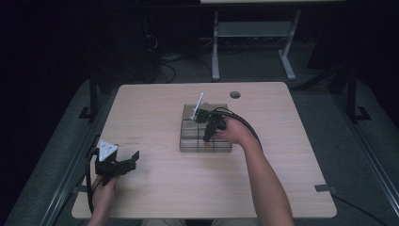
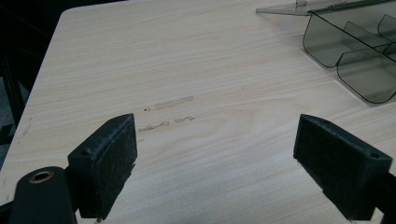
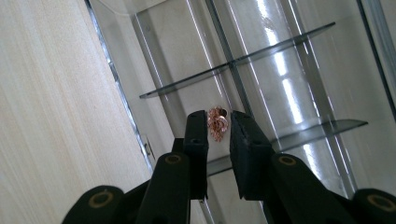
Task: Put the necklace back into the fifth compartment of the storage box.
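A clear plastic organizer box (image 1: 221, 147) with several compartments sits at the table's middle, its lid (image 1: 199, 102) standing up at the back. My right gripper (image 1: 206, 138) reaches down into one compartment. In the right gripper view its jaws are nearly together around a small copper-pink piece (image 3: 217, 123) over the box floor (image 3: 187, 60), so my right gripper (image 3: 218, 127) is shut on it. My left gripper (image 1: 135, 160) rests low at the table's front left, well apart from the box. Its jaws (image 2: 215, 158) are wide open with bare wood between them. The box corner (image 2: 355, 56) lies ahead to the right.
The light wooden table (image 1: 155, 108) has a round cable hole (image 1: 235, 94) at the back right. Faint scuff marks (image 2: 173, 103) lie ahead of the left gripper. A grey desk frame (image 1: 254, 33) stands on the dark floor behind the table.
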